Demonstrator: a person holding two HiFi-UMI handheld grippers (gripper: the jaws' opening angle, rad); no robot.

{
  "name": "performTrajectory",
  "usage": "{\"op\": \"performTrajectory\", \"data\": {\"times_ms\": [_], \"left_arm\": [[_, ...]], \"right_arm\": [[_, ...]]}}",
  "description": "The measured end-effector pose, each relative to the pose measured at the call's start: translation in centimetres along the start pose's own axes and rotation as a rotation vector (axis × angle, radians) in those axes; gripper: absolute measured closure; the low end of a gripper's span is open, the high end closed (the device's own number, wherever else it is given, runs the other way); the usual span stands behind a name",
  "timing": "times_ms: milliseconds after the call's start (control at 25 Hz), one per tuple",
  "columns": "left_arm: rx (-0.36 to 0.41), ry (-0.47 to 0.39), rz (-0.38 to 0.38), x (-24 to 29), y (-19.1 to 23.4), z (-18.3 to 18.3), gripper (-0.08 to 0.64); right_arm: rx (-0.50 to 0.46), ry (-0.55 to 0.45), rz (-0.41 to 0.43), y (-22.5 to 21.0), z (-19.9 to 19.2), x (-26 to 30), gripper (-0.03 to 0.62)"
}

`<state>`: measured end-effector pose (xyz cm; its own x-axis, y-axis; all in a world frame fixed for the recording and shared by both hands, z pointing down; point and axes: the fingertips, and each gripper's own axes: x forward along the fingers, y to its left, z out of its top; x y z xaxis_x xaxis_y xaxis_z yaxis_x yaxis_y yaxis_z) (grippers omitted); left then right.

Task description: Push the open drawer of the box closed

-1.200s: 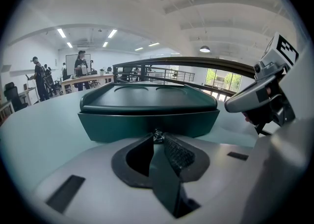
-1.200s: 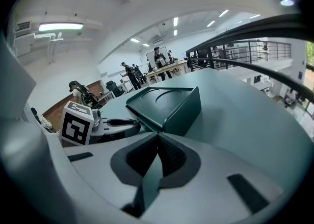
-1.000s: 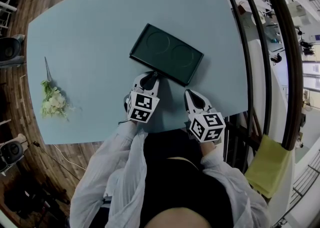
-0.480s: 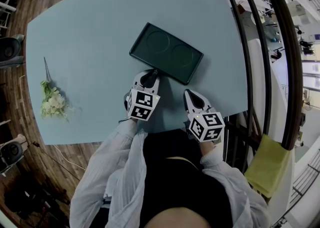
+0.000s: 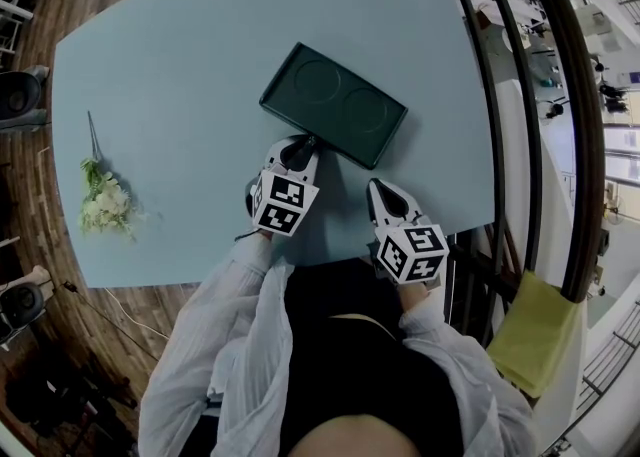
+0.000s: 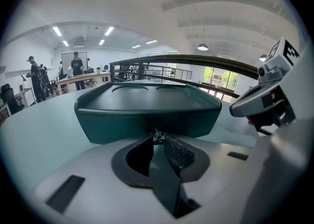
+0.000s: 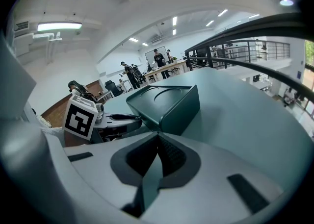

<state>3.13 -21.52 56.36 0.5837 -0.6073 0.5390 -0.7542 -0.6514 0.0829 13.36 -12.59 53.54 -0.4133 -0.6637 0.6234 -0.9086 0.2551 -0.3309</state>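
A dark green box (image 5: pixel 335 105) with two round hollows in its lid lies on the light blue table (image 5: pixel 180 65). My left gripper (image 5: pixel 303 150) is at the middle of the box's near long side. In the left gripper view the box front (image 6: pixel 147 115) fills the middle, and the left gripper (image 6: pixel 158 137) is shut on a small metal knob (image 6: pixel 157 136) on that front. The drawer front looks flush with the box. My right gripper (image 5: pixel 380 190) hovers near the table's front edge, right of the left one, apart from the box (image 7: pixel 164 100). The right gripper (image 7: pixel 158 135) is shut on nothing.
A bunch of white flowers (image 5: pixel 105 205) lies at the table's left edge. A dark curved railing (image 5: pixel 520 145) runs along the right side. A yellow-green cloth (image 5: pixel 535 330) sits at the lower right. Speakers (image 5: pixel 20 95) stand on the wooden floor at left.
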Motion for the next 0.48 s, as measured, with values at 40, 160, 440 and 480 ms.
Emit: {"op": "performTrajectory", "data": {"times_ms": [40,160,440,480], "left_arm": [[0.005,0.005,0.002,0.01,0.05,0.02,0.482],[0.013,0.017,0.009,0.10,0.16,0.12,0.482],[0.004,0.009,0.001,0.46,0.46,0.17,0.482],[-0.001,0.006,-0.002,0.49,0.47,0.19,0.482]], "right_arm": [[0.000,0.000,0.000,0.03,-0.03,0.01,0.583],[0.000,-0.002,-0.001,-0.01,-0.05,-0.07,0.583],[0.003,-0.004,-0.005,-0.23,-0.02,-0.05,0.583],[0.002,-0.004,-0.006,-0.27,-0.01,-0.05,0.583]]}}
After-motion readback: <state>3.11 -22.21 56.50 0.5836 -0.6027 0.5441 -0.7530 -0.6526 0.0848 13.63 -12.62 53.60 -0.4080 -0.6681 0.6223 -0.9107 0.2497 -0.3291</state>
